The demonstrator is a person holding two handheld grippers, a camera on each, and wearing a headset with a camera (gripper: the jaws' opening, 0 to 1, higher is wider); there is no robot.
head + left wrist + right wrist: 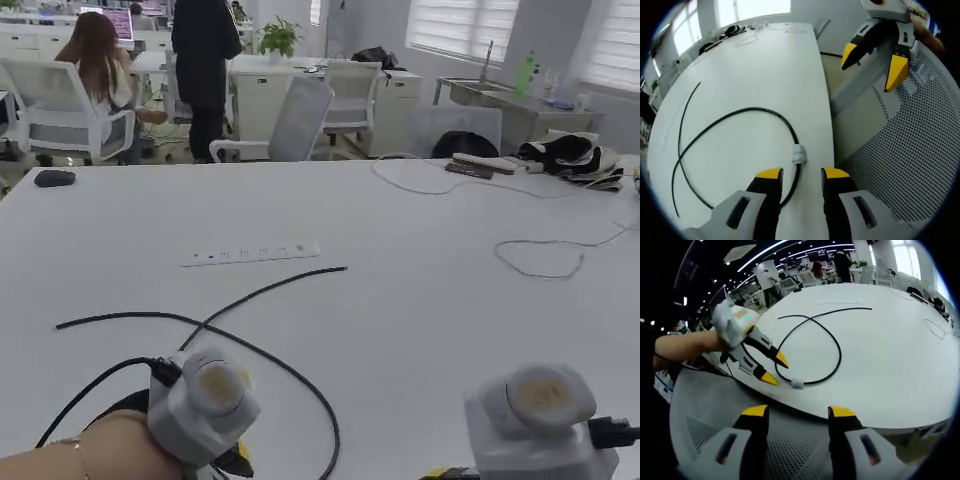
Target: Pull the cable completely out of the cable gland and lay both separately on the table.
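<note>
Power strip (250,254) — mouse (54,178) — plant (279,38)

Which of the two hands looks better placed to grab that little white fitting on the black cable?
Left. The left tongs are open with the cable gland just ahead of their tips. The right tongs, also open, hang off the table over a mesh chair, farther away.

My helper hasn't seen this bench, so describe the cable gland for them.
Find the near edge of the big white table, by the left gripper. A black cable loops there. The cable gland is the small pale grey fitting on it, the only light piece on that dark line.
</note>
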